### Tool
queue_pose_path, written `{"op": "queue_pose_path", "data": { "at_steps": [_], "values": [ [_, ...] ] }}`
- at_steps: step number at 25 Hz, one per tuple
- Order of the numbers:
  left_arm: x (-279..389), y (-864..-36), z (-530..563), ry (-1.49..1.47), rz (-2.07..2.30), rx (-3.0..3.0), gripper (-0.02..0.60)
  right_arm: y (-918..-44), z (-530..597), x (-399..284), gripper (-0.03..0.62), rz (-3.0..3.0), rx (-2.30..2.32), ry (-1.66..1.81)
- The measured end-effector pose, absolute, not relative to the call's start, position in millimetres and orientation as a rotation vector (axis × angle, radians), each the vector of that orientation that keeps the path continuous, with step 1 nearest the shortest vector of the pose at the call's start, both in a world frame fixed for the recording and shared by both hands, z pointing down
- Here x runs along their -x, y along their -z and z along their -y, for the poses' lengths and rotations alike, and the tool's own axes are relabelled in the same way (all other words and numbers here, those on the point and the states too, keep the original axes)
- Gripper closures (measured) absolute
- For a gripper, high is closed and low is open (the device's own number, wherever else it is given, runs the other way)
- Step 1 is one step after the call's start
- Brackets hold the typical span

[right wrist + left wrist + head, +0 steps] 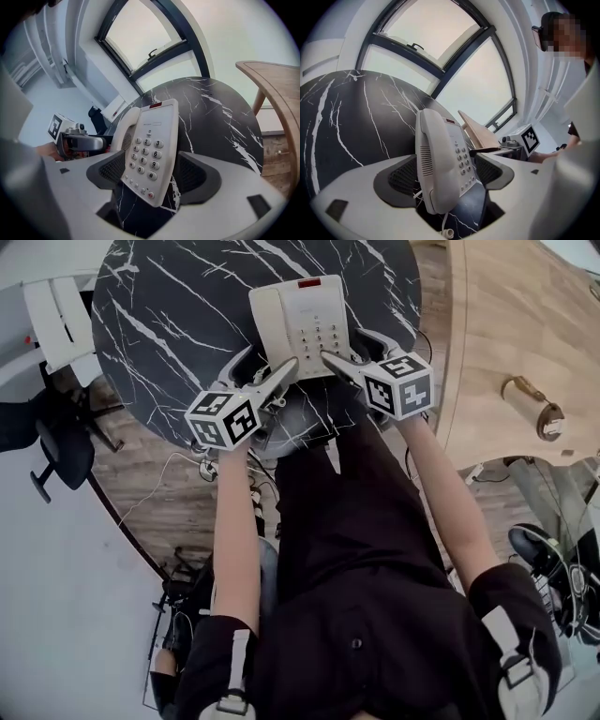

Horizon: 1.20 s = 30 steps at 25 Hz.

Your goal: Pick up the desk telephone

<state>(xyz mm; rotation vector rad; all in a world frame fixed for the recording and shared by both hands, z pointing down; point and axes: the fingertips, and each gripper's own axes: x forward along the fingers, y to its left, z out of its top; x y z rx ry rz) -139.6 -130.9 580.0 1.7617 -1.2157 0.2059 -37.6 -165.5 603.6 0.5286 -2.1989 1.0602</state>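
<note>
A white desk telephone [305,320] lies on the round black marble table [169,324], handset on its left, keypad on its right. Both grippers reach its near end from either side. My left gripper [267,371] stands open at the near left corner; in the left gripper view the telephone [440,159] sits between the wide pads without touching them. My right gripper [352,348] is open at the near right corner; in the right gripper view the keypad end [150,154] lies between its pads, with a gap on the right side.
A light wooden table [525,315] curves along the right. An office chair [56,437] stands left of the marble table, and cables [206,465] trail on the wood floor below it. The telephone's cord end [447,232] hangs near the table edge.
</note>
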Motion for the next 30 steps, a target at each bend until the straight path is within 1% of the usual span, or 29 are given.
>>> {"op": "queue_pose_path", "data": {
  "at_steps": [14,30],
  "values": [
    [139.0,-614.9,136.6,-0.217,1.087,-1.76,0.193,-628.4,165.8,52.7,0.258,2.161,-0.556,-1.072],
    [130.2,-620.7,140.0,-0.184,0.966,-1.783,0.193,-640.0,170.9,54.1,0.258,2.149,-0.527,-1.058]
  ]
}}
